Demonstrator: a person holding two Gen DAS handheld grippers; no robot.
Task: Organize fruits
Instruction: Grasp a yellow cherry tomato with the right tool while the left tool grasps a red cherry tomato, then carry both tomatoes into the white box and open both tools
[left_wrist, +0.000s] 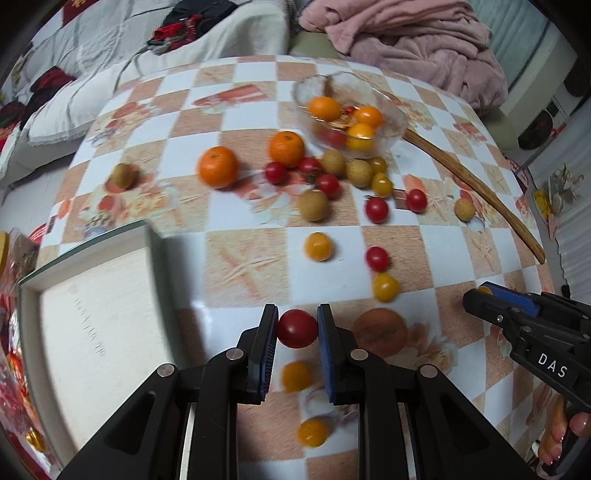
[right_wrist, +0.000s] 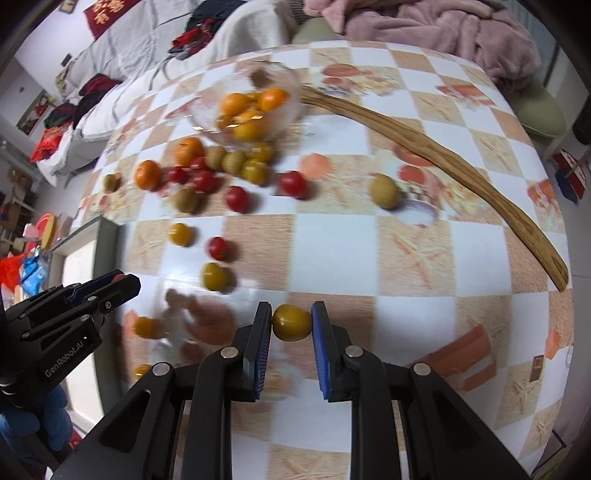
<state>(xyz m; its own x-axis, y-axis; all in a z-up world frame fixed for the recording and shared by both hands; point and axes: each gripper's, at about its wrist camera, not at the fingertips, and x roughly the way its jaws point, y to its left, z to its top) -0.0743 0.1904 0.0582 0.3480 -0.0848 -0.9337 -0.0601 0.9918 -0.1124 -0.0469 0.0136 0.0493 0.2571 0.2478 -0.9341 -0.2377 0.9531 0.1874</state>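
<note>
My left gripper (left_wrist: 297, 328) is shut on a red cherry tomato (left_wrist: 297, 329) and holds it above the checkered table (left_wrist: 251, 258). My right gripper (right_wrist: 291, 322) is shut on a yellow cherry tomato (right_wrist: 291, 323). A glass bowl (left_wrist: 391, 122) at the far side holds several yellow and orange fruits; it also shows in the right wrist view (right_wrist: 284, 110). Two oranges (left_wrist: 218, 167), red and yellow cherry tomatoes and brown longans (left_wrist: 313, 205) lie scattered in front of the bowl. The right gripper also shows in the left wrist view (left_wrist: 480, 295), and the left gripper in the right wrist view (right_wrist: 125, 282).
A white tray with a green rim (left_wrist: 88, 243) lies at the left of the table. A long curved wooden stick (left_wrist: 480, 192) lies at the right, starting beside the bowl. A pink blanket (left_wrist: 413, 33) and white bedding (left_wrist: 110, 66) lie beyond the table.
</note>
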